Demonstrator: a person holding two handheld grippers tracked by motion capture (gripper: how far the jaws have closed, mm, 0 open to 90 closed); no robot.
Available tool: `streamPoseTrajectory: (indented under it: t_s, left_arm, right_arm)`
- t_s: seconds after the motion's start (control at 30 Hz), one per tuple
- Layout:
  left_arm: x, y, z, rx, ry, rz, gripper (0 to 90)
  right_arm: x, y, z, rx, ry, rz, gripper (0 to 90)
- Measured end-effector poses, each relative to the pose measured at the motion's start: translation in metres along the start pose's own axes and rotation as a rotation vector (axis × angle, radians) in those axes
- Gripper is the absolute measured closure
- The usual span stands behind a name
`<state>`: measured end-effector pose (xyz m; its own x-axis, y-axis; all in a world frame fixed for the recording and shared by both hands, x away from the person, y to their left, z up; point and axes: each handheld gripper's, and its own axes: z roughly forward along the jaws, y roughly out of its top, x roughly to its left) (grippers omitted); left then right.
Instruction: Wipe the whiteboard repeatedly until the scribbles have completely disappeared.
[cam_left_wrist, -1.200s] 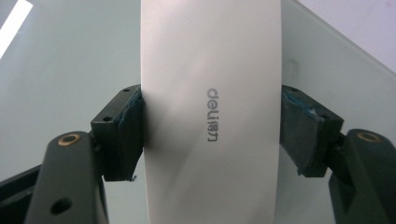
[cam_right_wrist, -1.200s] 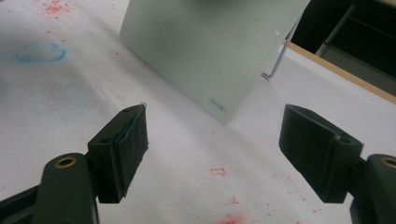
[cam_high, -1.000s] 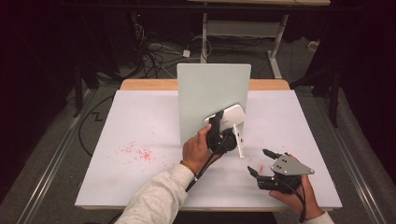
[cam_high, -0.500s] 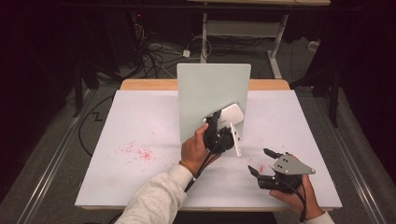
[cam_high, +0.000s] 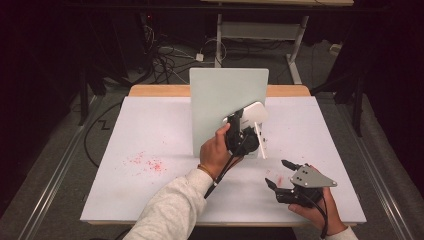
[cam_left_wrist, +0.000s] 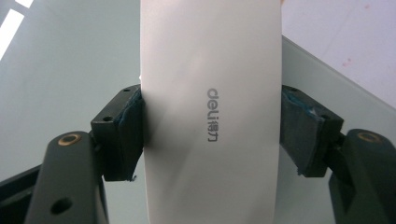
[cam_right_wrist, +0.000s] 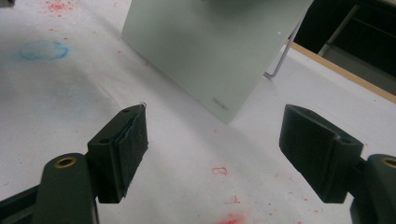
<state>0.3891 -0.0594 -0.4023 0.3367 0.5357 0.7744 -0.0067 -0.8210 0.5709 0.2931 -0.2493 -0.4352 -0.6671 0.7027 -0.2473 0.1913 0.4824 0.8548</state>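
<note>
The table, a broad rectangle under a matte white cover with a wooden edge showing at twelve o'clock, carried faint marker stains: a scatter of red specks toward nine o'clock, a blue ring and red scribbles seen in the right gripper view. Near its centre stood the board, a smooth, pale grey-green glassy panel, upright on a thin wire stand, square-cornered and slightly reflective.

Against the board's face, at about four o'clock on the panel, sat the eraser, a slim white plastic block with rounded ends and a satin sheen, printed with a grey "deli" logo. The left gripper was clamped across its width, the blue-edged rubbery pads pressing both long sides in the left gripper view, so the eraser was held firmly against or just off the glass; which of the two could not be told.

The step in hand looked like wiping the board with the eraser. The next move likely called for keeping the block flat to the panel and sweeping it with even, light pressure, since the board rested only on that light stand and could tip or slide.

The right gripper rested low at five o'clock, well apart from the board, its black jaws spread wide and holding nothing.
</note>
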Motion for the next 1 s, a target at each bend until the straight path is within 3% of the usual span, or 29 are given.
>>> streamPoseTrajectory:
  t_s: [0.07,0.33,0.43,0.8,0.97,1.0]
  left_arm:
    - [-0.010,-0.008,-0.001,0.000,-0.003,0.017,29.0]
    - [-0.028,-0.037,-0.007,0.023,-0.019,0.057,29.0]
    - [-0.031,-0.045,-0.009,0.025,-0.026,0.050,29.0]
    - [-0.026,-0.059,-0.013,0.046,-0.049,0.065,29.0]
    - [-0.020,-0.054,-0.012,0.032,-0.053,0.051,29.0]
    - [-0.014,-0.056,-0.012,0.027,-0.051,0.026,29.0]
  right_arm:
    - [0.000,0.000,0.000,0.001,0.000,0.000,24.4]
    - [-0.001,-0.001,0.001,0.003,-0.001,0.004,24.4]
    - [0.000,-0.001,0.001,0.007,0.000,0.001,24.4]
    - [0.000,-0.001,0.002,0.010,0.000,0.006,24.4]
    - [0.002,0.000,0.001,0.007,0.003,0.000,24.4]
    - [0.002,0.000,0.001,0.008,0.003,0.001,24.4]
